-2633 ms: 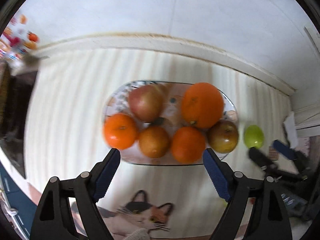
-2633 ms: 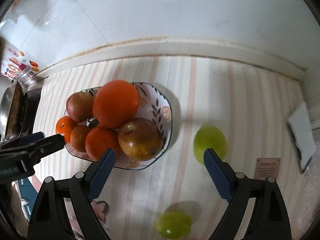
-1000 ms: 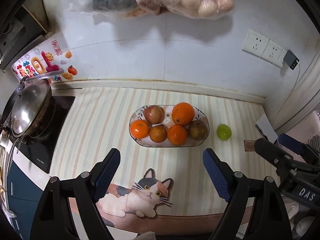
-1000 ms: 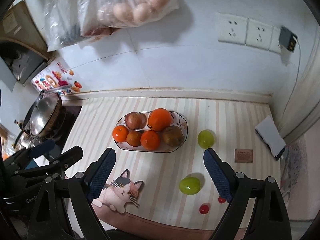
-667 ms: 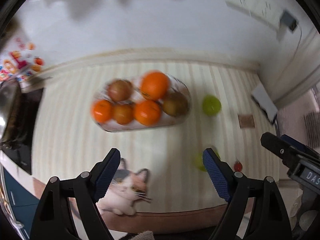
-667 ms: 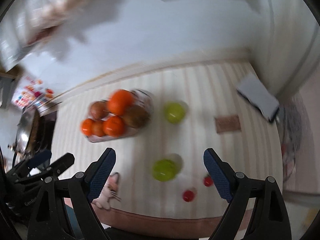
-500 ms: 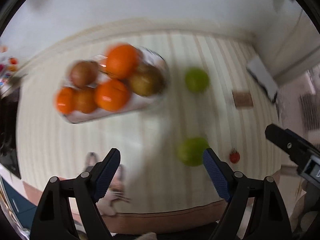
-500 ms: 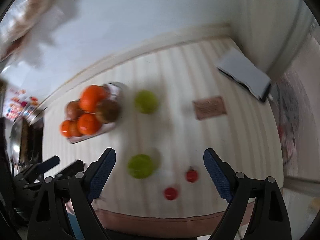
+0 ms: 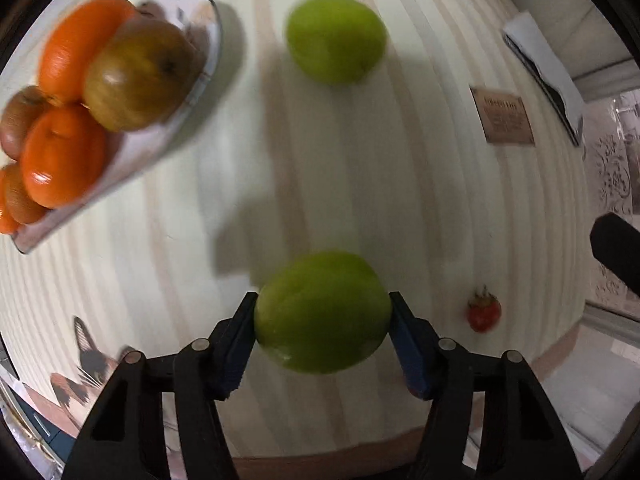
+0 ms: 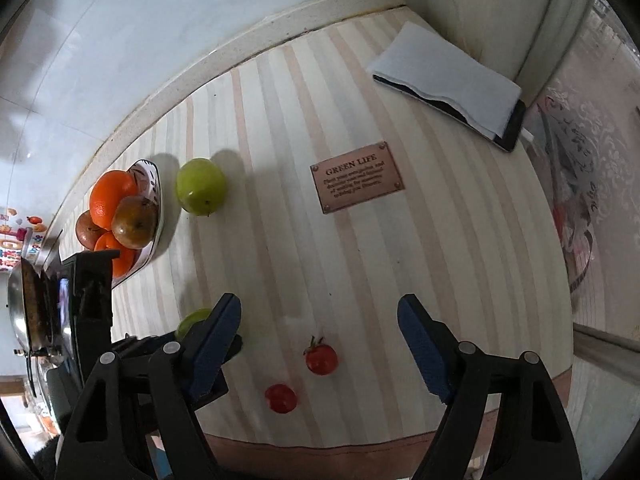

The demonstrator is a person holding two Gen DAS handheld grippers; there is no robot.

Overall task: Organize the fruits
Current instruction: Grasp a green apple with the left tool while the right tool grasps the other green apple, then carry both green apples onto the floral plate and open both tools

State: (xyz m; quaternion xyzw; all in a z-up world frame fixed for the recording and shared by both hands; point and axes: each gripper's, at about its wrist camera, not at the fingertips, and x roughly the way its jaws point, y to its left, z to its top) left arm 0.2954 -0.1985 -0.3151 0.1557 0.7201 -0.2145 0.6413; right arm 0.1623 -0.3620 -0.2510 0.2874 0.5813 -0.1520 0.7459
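My left gripper (image 9: 322,320) is shut on a green apple (image 9: 322,312) near the counter's front edge; the blue pads touch both its sides. A second green apple (image 9: 336,38) lies further back, next to the patterned fruit plate (image 9: 200,80) that holds oranges (image 9: 62,156) and brownish apples (image 9: 138,76). In the right wrist view my right gripper (image 10: 320,336) is open and empty above two small red tomatoes (image 10: 321,358). The held apple (image 10: 192,320) shows partly behind its left finger; the second green apple (image 10: 201,192) and the plate (image 10: 154,196) are at the left.
A brown "GREEN LIFE" plaque (image 10: 356,182) lies mid-counter. A phone under folded white paper (image 10: 452,84) sits at the back right corner. A pan (image 10: 28,308) stands at the far left. The striped mat ends at a brown front edge (image 10: 320,448). A cat print (image 9: 88,364) marks the mat.
Both grippers swung right and came down to the counter. My left gripper closed on the nearer green apple. My right gripper stayed open and now hovers over the tomatoes.
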